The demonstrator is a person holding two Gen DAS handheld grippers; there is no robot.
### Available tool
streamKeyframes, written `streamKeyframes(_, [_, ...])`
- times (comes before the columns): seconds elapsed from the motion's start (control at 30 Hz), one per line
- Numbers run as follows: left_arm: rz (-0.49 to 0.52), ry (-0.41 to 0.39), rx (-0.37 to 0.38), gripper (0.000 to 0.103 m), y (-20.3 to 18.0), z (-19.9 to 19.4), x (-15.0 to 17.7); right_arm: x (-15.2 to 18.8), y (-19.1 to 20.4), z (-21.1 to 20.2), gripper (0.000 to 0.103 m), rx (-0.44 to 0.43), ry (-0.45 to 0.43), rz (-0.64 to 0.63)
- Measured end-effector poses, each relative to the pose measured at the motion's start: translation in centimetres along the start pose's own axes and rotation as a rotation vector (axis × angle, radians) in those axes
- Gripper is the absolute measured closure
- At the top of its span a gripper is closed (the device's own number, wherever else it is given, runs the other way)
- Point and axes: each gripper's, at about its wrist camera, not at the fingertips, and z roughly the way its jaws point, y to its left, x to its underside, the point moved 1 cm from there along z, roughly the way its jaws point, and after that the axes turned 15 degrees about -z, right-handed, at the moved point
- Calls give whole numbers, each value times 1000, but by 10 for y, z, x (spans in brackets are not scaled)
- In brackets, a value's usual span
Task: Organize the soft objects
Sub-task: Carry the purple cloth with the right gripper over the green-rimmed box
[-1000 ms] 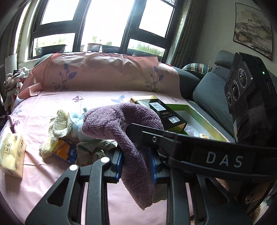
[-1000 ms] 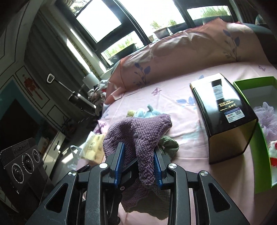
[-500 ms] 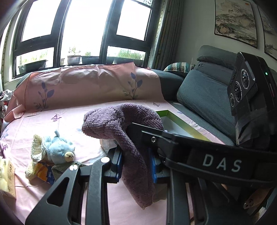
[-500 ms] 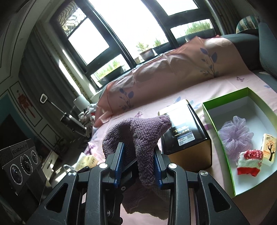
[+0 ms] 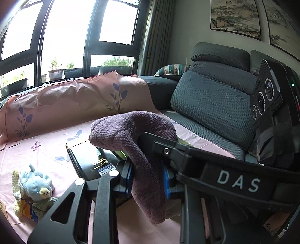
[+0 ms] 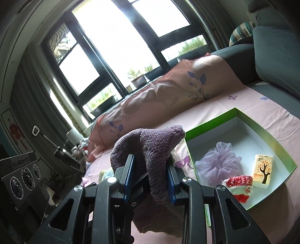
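Where towel (image 5: 150, 169) hangs, half-hidden box (image 5: 90, 159).

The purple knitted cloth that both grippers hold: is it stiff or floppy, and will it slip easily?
The purple cloth is probably floppy: it folds over the left gripper and its end hangs below. It likely grips well, since the pile looks fuzzy between the right gripper pads. It seems light, sagging only gently.

Bright black-framed windows (image 5: 90, 37), grey sofa (image 5: 211, 105), pink sheet (image 5: 56, 135), framed paintings (image 5: 236, 16)
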Motion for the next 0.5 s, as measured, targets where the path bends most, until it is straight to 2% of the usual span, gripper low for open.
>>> streamKeyframes(0.5, [87, 88, 51, 80, -50, 65, 5, 8, -73, -15, 70, 132, -50, 140])
